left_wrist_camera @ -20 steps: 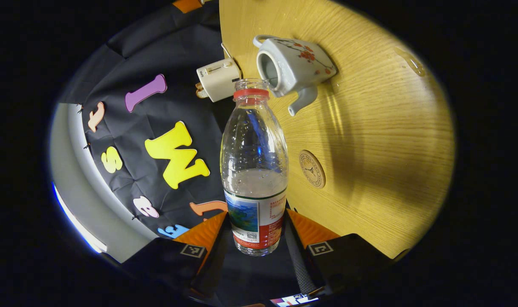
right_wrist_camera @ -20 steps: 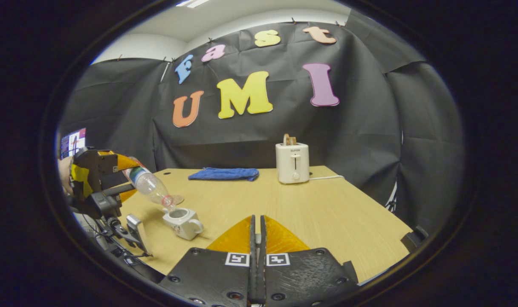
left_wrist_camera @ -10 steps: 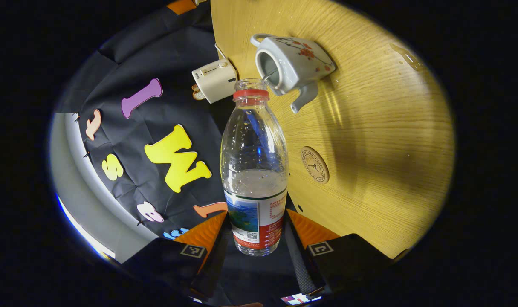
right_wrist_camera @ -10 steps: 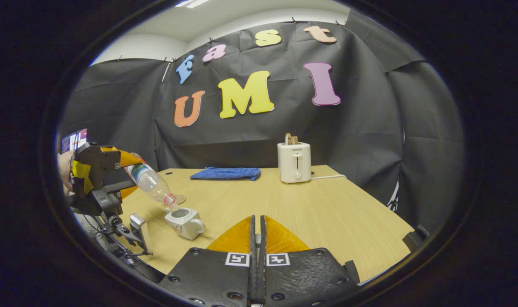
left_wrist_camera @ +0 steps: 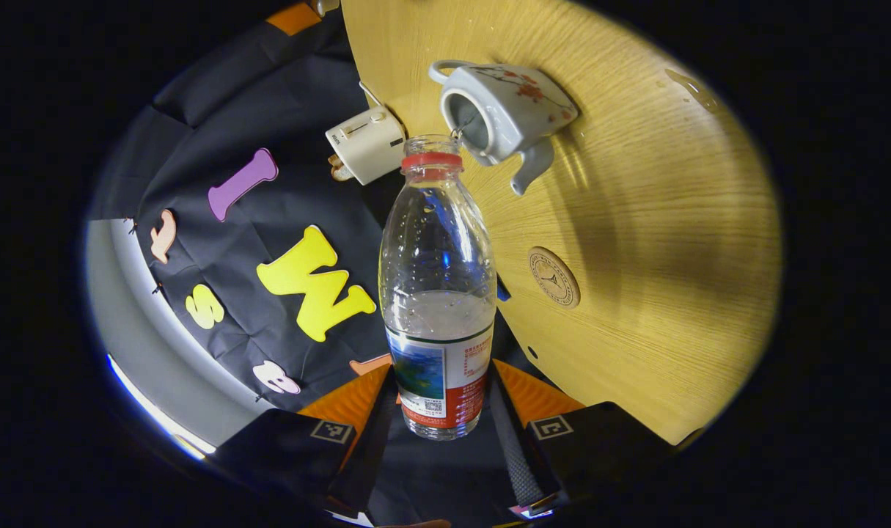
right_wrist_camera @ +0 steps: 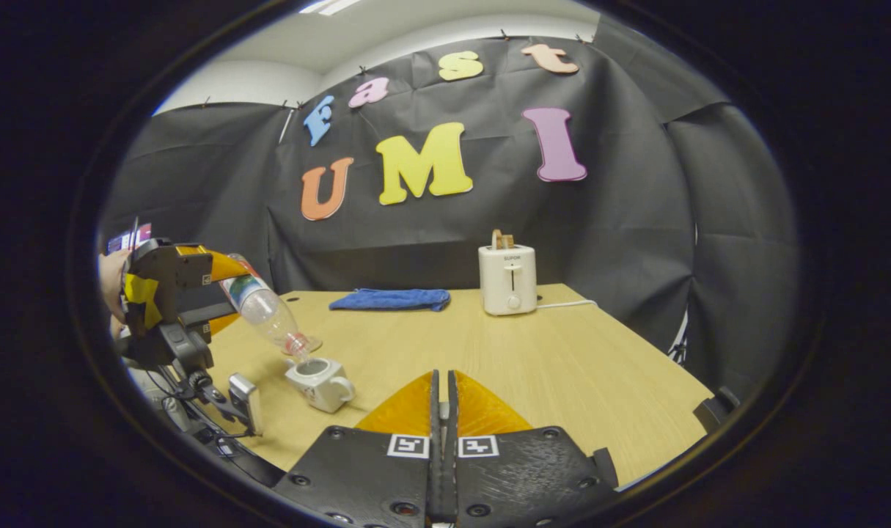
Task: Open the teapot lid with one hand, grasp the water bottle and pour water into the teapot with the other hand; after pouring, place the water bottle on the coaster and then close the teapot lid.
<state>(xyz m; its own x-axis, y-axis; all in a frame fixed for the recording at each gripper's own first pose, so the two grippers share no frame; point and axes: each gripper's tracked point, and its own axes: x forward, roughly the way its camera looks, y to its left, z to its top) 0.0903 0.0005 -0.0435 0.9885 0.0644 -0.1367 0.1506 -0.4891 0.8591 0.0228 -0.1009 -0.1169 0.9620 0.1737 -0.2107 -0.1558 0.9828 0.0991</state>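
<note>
Since a second ago my left hold on the bottle (left_wrist_camera: 438, 293) has tipped further: in the left gripper view the table (left_wrist_camera: 658, 242) and the wall have swung round, and the coaster (left_wrist_camera: 554, 266) has slid a little to the right of where it was. Both fingers (left_wrist_camera: 353, 400) of my left gripper (left_wrist_camera: 439, 400) press the bottle's labelled lower part, one on each side. It is clear plastic with a red ring at the neck and no cap, water filling only the part nearest me, droplets on the inside above that. Its mouth sits just beside the open top of the teapot (left_wrist_camera: 504, 110), a white pot with red flowers, a handle at its far side and a spout pointing toward the coaster; a thin thread of water seems to run from mouth to opening. A toaster (left_wrist_camera: 364, 143) stands at the table's edge. In the right gripper view the bottle (right_wrist_camera: 265, 312) slants down steeply from my left gripper (right_wrist_camera: 196, 286), steeper than before, its mouth right over the teapot (right_wrist_camera: 319, 381), which has not moved. A hand (right_wrist_camera: 111, 275) holds that gripper. Behind lie a blue cloth (right_wrist_camera: 390, 299) and the toaster (right_wrist_camera: 509, 279). My right gripper (right_wrist_camera: 442, 411) has its fingers closed together; what, if anything, is between them I cannot tell.
</note>
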